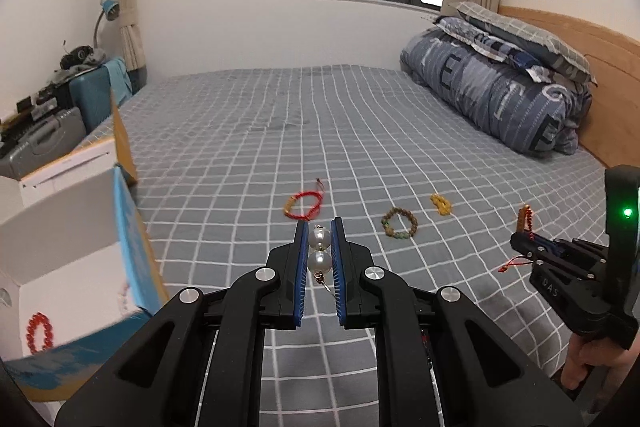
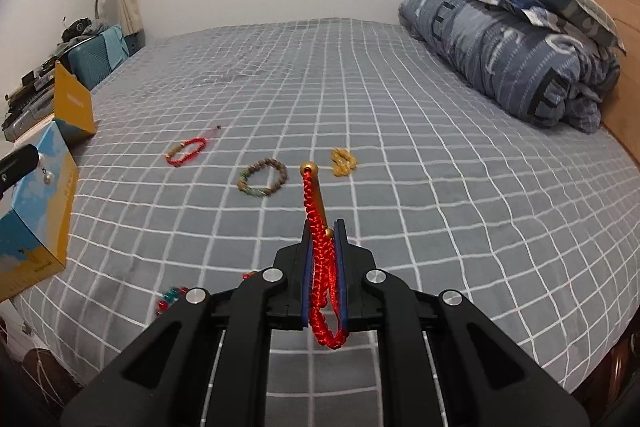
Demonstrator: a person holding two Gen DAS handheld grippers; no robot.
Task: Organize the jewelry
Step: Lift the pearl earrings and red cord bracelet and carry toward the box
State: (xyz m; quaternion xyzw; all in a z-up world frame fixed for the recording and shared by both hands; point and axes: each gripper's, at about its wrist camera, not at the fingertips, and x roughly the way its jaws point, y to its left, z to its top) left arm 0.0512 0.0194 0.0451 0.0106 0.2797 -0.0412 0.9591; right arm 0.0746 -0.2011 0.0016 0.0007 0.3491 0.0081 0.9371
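the left gripper [image 1: 319,251] is pinched on a pearl earring [image 1: 319,250], its two white pearls stacked between the blue pads and a thin gold hook hanging free below, all held clear above the bed [image 1: 280,131]. the right gripper [image 2: 323,251] is clamped on a red braided cord bracelet [image 2: 320,259] with a gold bar that sticks up past the fingertips, a loop of cord drooping behind the pads. the earring looks light, hard and smooth, so the round pearls could roll or squirt out of a loose pinch; gripping across the widest part of the pearls, as now, seems safest, and the fine hook looks easy to bend. the cord looks soft and limp, likely to sag and snag, so taking it by the bunched braid near the bar seems sound. on the checked sheet lie a red string bracelet [image 1: 303,205], a wooden bead bracelet [image 1: 399,223] and a small yellow piece [image 1: 440,204], well apart from each other. an open box [image 1: 80,259] at the left already holds a red bead bracelet [image 1: 39,332].
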